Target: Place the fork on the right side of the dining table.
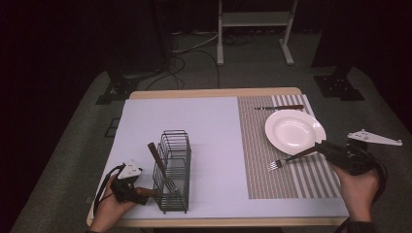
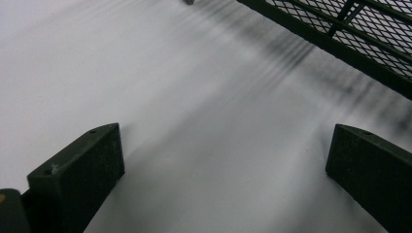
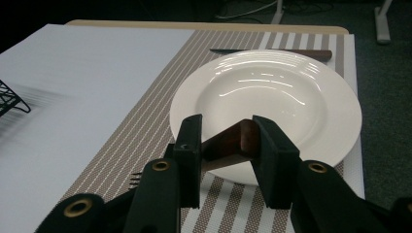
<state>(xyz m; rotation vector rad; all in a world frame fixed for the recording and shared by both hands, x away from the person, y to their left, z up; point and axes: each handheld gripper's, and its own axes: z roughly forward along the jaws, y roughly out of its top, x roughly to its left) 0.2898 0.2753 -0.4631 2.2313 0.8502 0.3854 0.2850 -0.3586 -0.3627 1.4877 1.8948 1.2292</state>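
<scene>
My right gripper point(image 1: 318, 145) is shut on the brown handle of a fork point(image 3: 228, 143). The fork's tines point(image 1: 274, 165) rest on the striped placemat point(image 1: 272, 179), just in front of the white plate point(image 1: 294, 131). In the right gripper view the handle sits between the jaws in front of the plate point(image 3: 291, 97), and the tines point(image 3: 136, 180) peek out at lower left. My left gripper point(image 1: 145, 191) is low at the table's front left, beside a black wire basket point(image 1: 175, 145). It stands open point(image 2: 226, 141) over bare white table.
A utensil with a brown handle point(image 1: 156, 156) leans inside the basket. A brown-handled knife point(image 1: 279, 107) lies on the placemat beyond the plate, also seen in the right gripper view point(image 3: 277, 52). The basket's mesh point(image 2: 369, 34) is close ahead of the left jaws.
</scene>
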